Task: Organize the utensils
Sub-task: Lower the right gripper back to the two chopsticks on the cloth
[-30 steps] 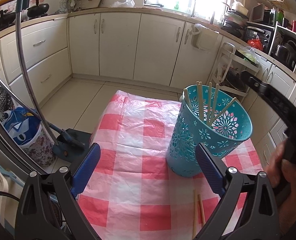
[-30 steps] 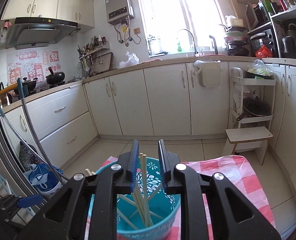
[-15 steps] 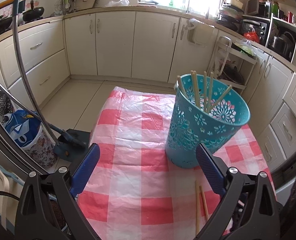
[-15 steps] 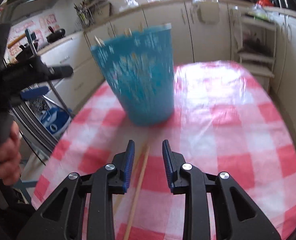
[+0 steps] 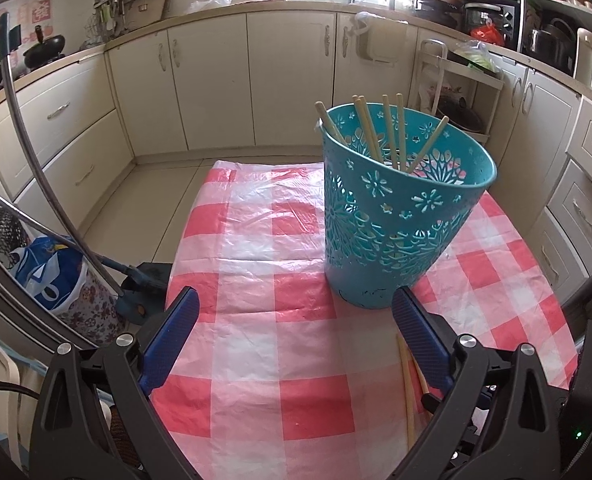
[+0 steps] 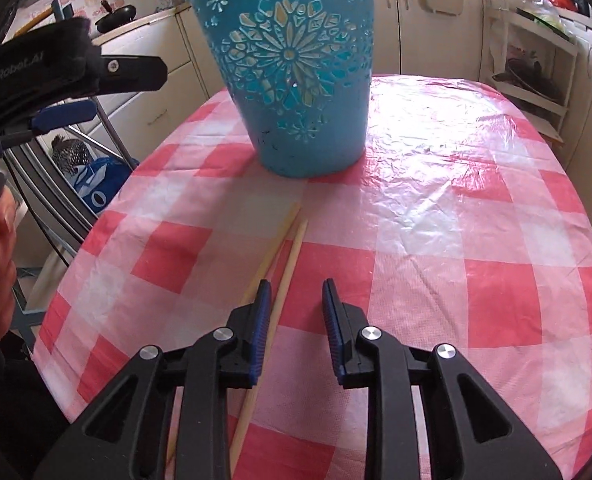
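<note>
- Two loose chopsticks (image 6: 279, 264) lie side by side on the checked tablecloth (image 6: 436, 208), right under your right gripper (image 6: 296, 308); its jaws are parted with nothing between the pads, and one stick runs just inside the left finger.
- Your left gripper (image 5: 291, 320) stands spread wide and empty, at the near table edge, with the same pair beside its right finger.
- Expect these sticks to be light, stiff and thin; on the glossy plastic cloth they will likely roll or skid, so take each one near its middle, pads square across the shaft.
- One teal basket (image 5: 400, 216) stands upright just beyond the pair, apart from them. It looks like light plastic and could tip if you knock the rim.
- Six chopsticks in the basket (image 5: 392, 136) lean against its wall, by my count.
</note>
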A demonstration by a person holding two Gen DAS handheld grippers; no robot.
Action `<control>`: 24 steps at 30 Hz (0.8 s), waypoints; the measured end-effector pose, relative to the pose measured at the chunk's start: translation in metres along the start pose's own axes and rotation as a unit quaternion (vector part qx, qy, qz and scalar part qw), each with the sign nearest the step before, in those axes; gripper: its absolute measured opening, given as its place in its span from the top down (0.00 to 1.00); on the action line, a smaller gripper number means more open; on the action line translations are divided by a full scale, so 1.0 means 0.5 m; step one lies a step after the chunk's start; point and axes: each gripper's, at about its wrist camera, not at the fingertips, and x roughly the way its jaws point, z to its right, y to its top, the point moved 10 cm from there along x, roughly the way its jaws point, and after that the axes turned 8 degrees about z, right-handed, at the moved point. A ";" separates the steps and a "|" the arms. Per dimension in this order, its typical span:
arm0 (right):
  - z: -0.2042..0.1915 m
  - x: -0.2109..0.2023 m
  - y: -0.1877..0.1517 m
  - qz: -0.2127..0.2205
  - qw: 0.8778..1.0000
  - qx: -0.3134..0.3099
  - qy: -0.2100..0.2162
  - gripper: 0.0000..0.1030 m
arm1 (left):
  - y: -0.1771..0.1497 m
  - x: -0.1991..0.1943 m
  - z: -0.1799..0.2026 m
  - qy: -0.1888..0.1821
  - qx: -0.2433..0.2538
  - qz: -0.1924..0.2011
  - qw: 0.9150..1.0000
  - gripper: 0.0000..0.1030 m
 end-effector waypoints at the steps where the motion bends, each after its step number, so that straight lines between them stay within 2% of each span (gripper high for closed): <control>1: 0.001 0.000 -0.001 -0.001 1.000 -0.004 -0.002 0.76 | -0.002 0.001 0.001 0.000 0.002 -0.001 1.000 0.09; 9: 0.021 -0.006 -0.003 -0.006 1.000 0.005 -0.002 0.80 | -0.016 0.013 0.009 -0.003 0.010 -0.014 1.000 0.09; 17: 0.045 -0.011 -0.003 -0.010 1.000 -0.001 -0.018 0.89 | -0.057 0.028 0.028 -0.033 0.007 -0.051 0.998 0.09; 20: 0.059 -0.013 -0.002 -0.013 1.000 0.008 -0.015 0.90 | -0.095 0.033 0.060 -0.054 0.028 -0.077 0.995 0.09; 24: 0.068 -0.014 0.000 -0.016 1.000 0.016 -0.011 0.91 | -0.145 0.040 0.109 -0.060 0.079 -0.100 0.990 0.09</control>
